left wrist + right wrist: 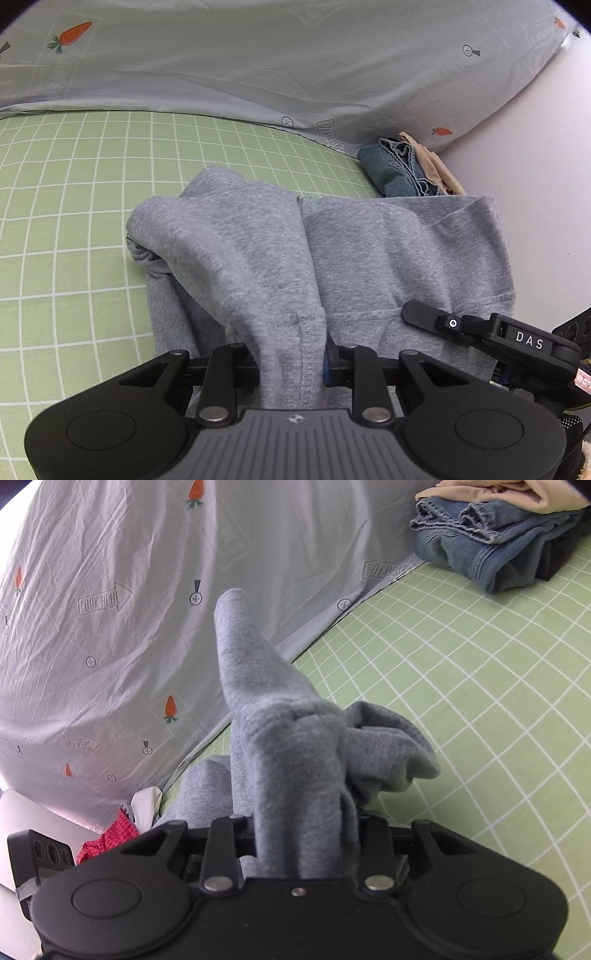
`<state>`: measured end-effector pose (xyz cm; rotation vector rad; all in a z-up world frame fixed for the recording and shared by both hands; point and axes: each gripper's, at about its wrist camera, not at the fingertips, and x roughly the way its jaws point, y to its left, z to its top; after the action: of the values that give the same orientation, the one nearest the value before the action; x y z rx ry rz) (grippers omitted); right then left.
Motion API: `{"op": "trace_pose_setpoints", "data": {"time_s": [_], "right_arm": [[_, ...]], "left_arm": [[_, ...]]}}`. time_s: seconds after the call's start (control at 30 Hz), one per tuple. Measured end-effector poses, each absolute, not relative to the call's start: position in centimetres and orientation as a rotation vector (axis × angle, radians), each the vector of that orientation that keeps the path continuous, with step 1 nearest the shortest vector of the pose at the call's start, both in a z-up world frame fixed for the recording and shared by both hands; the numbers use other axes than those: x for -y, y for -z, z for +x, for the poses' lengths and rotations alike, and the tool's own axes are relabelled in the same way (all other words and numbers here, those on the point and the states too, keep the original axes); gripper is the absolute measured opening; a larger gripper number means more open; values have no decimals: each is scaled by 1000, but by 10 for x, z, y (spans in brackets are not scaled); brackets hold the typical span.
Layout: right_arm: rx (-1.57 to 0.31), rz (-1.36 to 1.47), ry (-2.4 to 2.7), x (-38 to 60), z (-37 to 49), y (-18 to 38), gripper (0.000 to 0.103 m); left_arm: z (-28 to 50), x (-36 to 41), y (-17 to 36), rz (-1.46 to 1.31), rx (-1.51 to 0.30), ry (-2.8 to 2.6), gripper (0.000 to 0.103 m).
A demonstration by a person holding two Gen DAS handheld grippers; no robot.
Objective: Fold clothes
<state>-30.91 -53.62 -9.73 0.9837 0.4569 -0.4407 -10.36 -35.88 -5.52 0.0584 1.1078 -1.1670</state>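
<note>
Left tongs [291, 365] pinched grey fleece garment [388, 251] hem | right tongs [306, 845] pinched bunched end | garment lay ahead on green checked bed [74, 184], long axis spanning both tongs.

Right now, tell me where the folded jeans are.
The folded jeans sit at the far edge of the green checked sheet, against the carrot-print bedding, under a beige garment; in the right wrist view they are top right.

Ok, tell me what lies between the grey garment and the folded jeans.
In the left wrist view, only bare green checked sheet separates the grey garment from the folded jeans.
</note>
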Motion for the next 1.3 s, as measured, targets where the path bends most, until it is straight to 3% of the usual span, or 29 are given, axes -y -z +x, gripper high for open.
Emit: {"op": "trace_pose_setpoints", "data": {"time_s": [0.33, 0.77, 1.13, 1.3], "right_arm": [[-377, 985, 459, 621, -399, 77, 29], [-373, 936, 225, 857, -461, 26, 26], [-149, 869, 192, 1034, -437, -23, 22], [-367, 477, 518, 1074, -375, -6, 26]], "left_arm": [[-170, 451, 38, 40, -1089, 1210, 26], [-229, 629, 9, -133, -1010, 1128, 25], [-195, 785, -41, -204, -860, 1224, 26], [-155, 846, -4, -49, -903, 1044, 36]]}}
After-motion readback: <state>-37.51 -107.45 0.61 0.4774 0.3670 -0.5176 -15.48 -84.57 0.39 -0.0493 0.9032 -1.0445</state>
